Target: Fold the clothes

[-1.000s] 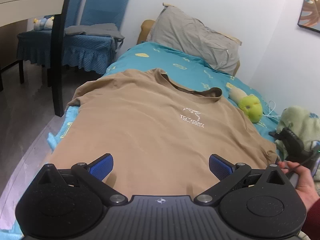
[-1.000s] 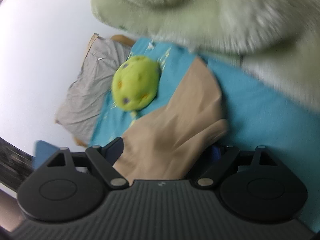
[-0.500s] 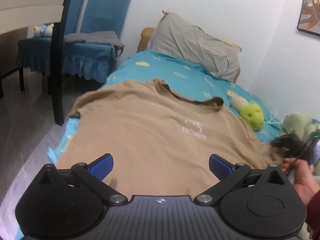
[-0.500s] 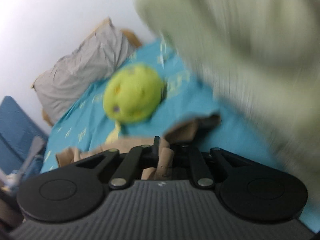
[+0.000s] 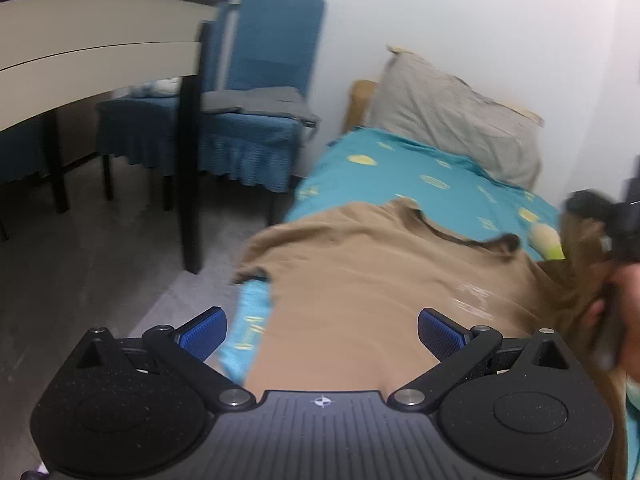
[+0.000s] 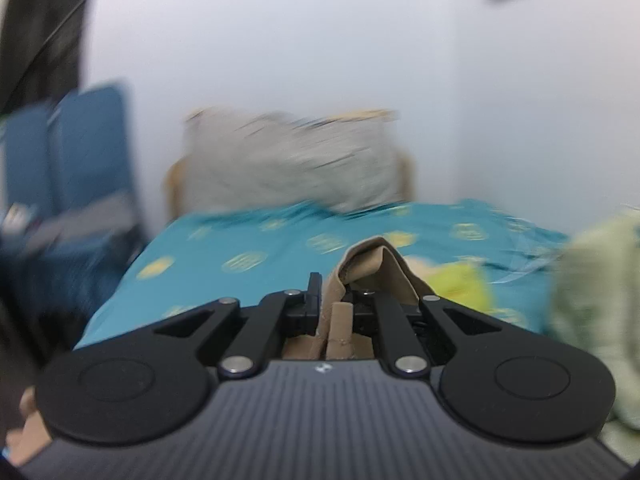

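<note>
Now | bed (image 5: 440, 184) w/ teal sheet, tan tee (image 5: 360, 280) | left gripper (image 5: 320, 330) wide | right gripper (image 6: 334, 306) pinching tee | blue chair (image 5: 256, 92)

No wording can be read anywhere in either view. The tan T-shirt (image 5: 360, 280) carries a pale print on its chest, seen from the left wrist camera, but motion blur smears it into streaks and no letter can be made out. The left gripper (image 5: 320, 330) and the right gripper (image 6: 334, 312) each bear a small round emblem on the housing, without letters. The yellow motifs on the teal bedsheet (image 6: 240, 248) are patterns, not text
</note>
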### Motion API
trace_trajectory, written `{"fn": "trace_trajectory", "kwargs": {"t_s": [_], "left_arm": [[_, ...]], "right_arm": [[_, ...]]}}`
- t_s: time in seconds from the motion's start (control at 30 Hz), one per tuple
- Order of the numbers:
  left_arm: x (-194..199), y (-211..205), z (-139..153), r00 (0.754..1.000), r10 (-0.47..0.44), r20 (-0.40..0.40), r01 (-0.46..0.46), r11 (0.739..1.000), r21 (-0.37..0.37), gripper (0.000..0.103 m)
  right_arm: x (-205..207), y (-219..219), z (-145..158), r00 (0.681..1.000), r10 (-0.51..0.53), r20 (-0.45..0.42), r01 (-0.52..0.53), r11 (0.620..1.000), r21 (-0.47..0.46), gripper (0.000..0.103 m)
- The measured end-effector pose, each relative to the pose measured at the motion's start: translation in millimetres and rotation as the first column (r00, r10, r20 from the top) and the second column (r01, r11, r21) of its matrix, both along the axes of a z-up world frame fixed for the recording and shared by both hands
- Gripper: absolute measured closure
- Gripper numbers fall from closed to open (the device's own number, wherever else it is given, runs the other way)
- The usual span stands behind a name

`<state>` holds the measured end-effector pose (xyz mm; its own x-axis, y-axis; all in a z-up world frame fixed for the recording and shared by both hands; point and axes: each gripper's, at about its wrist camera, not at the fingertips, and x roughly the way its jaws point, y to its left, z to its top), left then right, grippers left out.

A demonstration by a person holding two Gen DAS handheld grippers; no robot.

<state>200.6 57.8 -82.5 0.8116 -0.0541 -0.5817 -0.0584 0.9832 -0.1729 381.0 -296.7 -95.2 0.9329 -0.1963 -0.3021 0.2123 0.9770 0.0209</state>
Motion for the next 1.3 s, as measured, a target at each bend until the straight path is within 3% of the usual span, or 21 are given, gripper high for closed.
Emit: {"fn": "trace_trajectory", "kwargs": {"t_s": [0.17, 0.23, 0.3, 0.33, 0.37, 0.4, 0.43, 0.47, 0.63, 0.8, 0.97, 1.17, 1.3], "left_arm": [[5.1, 21.2, -5.3, 0.999, 0.048, -0.02, -0.048, 0.999, 0.017, 0.0], [7.3, 24.8, -10.5, 0.998, 0.047, -0.033, -0.046, 0.999, 0.02, 0.0], [10.1, 25.7, -17.0, 0.998, 0.041, -0.048, -0.04, 0.999, 0.02, 0.0], [12.0, 25.2, -20.3, 0.998, 0.038, -0.057, -0.036, 0.999, 0.022, 0.0], [12.8, 23.3, -22.7, 0.998, 0.029, -0.063, -0.028, 0.999, 0.02, 0.0], [13.5, 21.5, -25.0, 0.997, 0.02, -0.068, -0.019, 1.0, 0.018, 0.0], [14.3, 19.7, -27.3, 0.997, 0.011, -0.074, -0.01, 1.0, 0.017, 0.0], [14.0, 17.5, -28.7, 0.997, 0.002, -0.075, -0.001, 1.0, 0.015, 0.0], [7.0, 2.2, -29.8, 0.997, -0.033, -0.069, 0.035, 0.999, 0.025, 0.0], [-7.8, -12.7, -23.5, 0.996, -0.068, -0.062, 0.068, 0.998, 0.006, 0.0], [-33.1, -39.2, -15.9, 0.984, -0.16, -0.077, 0.158, 0.987, -0.027, 0.002], [-79.5, -87.7, -12.2, 0.923, -0.365, -0.118, 0.359, 0.93, -0.073, 0.006], [-100.5, -127.8, -14.9, 0.875, -0.451, -0.174, 0.428, 0.89, -0.158, 0.017]], "right_arm": [[42.6, 82.3, -51.6, 0.98, 0.14, -0.144, -0.148, 0.988, -0.046, 0.094], [54.6, 94.0, -70.8, 0.967, 0.16, -0.196, -0.167, 0.986, -0.019, 0.093], [63.3, 86.5, -82.7, 0.955, 0.19, -0.228, -0.179, 0.982, 0.068, 0.092], [67.5, 80.9, -87.4, 0.947, 0.209, -0.243, -0.184, 0.976, 0.12, 0.085], [69.1, 76.6, -90.0, 0.941, 0.232, -0.248, -0.194, 0.967, 0.167, 0.057], [65.8, 74.5, -89.1, 0.935, 0.261, -0.239, -0.214, 0.955, 0.204, 0.038], [62.6, 72.5, -88.1, 0.929, 0.289, -0.229, -0.234, 0.942, 0.242, 0.005], [58.0, 71.1, -85.0, 0.925, 0.312, -0.216, -0.252, 0.931, 0.264, 0.0], [14.4, 54.2, -41.4, 0.926, 0.346, -0.152, -0.292, 0.911, 0.292, 0.0], [-72.0, 16.1, 12.4, 0.929, 0.356, -0.105, -0.303, 0.89, 0.34, 0.0], [-181.0, -34.1, 56.1, 0.954, 0.282, -0.104, -0.208, 0.869, 0.449, 0.0], [-281.6, -83.8, 66.2, 0.977, 0.202, -0.072, -0.139, 0.851, 0.506, 0.0], [-297.1, -111.7, 56.1, 0.987, 0.134, -0.093, -0.07, 0.86, 0.505, 0.0]]}}
